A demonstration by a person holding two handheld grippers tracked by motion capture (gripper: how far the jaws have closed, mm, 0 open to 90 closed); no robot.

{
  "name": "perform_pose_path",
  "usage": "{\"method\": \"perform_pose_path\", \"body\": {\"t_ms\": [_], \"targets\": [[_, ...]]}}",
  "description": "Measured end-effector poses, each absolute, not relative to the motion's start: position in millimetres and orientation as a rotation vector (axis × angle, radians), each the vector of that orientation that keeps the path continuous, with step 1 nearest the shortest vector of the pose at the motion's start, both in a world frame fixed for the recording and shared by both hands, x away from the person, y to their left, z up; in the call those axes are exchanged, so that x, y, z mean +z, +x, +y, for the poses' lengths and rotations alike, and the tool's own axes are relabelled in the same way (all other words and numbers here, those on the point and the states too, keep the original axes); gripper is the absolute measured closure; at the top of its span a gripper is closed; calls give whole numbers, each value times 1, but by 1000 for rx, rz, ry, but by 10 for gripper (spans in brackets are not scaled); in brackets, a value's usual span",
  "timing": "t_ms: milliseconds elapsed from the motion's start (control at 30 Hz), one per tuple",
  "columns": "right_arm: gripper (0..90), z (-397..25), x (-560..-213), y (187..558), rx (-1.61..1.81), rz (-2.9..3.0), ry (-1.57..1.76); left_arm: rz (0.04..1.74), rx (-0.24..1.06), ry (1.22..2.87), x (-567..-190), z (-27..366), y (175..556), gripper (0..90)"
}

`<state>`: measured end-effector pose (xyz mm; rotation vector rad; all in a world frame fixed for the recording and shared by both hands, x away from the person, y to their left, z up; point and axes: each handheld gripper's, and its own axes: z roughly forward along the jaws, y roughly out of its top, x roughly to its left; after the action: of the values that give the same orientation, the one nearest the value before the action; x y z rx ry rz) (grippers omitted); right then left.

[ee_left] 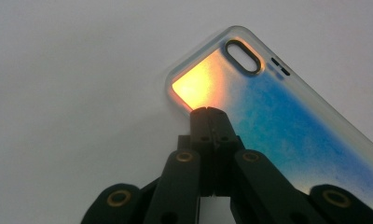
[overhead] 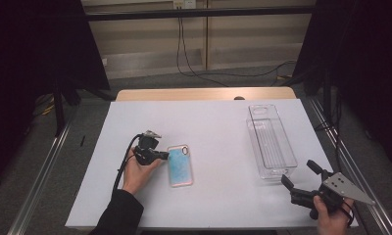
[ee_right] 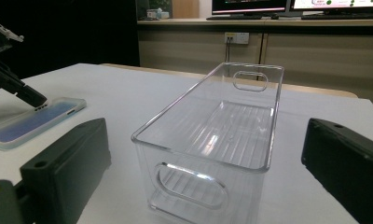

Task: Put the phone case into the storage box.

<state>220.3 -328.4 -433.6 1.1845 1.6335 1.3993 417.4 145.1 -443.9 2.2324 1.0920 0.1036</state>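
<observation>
The phone case (overhead: 180, 165) lies flat on the white table (overhead: 218, 132), left of the clear bin (overhead: 271, 142). The left gripper (overhead: 163, 155) has its jaws pressed together, tips touching the case's edge near the camera cutout. The right gripper (overhead: 299, 177) hovers spread wide just before the bin's near end, holding nothing. No readable writing on either thing

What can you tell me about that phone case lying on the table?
The phone case lies flat on the white table, left of the clear bin. It looks like soft clear plastic with a blue back shading to orange near its oval camera cutout. The left gripper, jaws closed, presses on its edge near that corner.
</observation>
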Motion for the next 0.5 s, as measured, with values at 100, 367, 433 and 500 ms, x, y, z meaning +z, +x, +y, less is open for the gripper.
{"method": "perform_pose_path", "body": {"t_ms": [100,367,433,500], "targets": [[5,-328,-434,220,1399,1632,1183,1094,93,2230,-445,146,419,900],[5,-328,-434,220,1399,1632,1185,1114,102,2224,-448,145,424,900],[5,-328,-434,220,1399,1632,1185,1115,96,2225,-448,145,424,900],[5,-329,-434,220,1399,1632,1184,1113,92,2223,-449,142,426,900]]}}
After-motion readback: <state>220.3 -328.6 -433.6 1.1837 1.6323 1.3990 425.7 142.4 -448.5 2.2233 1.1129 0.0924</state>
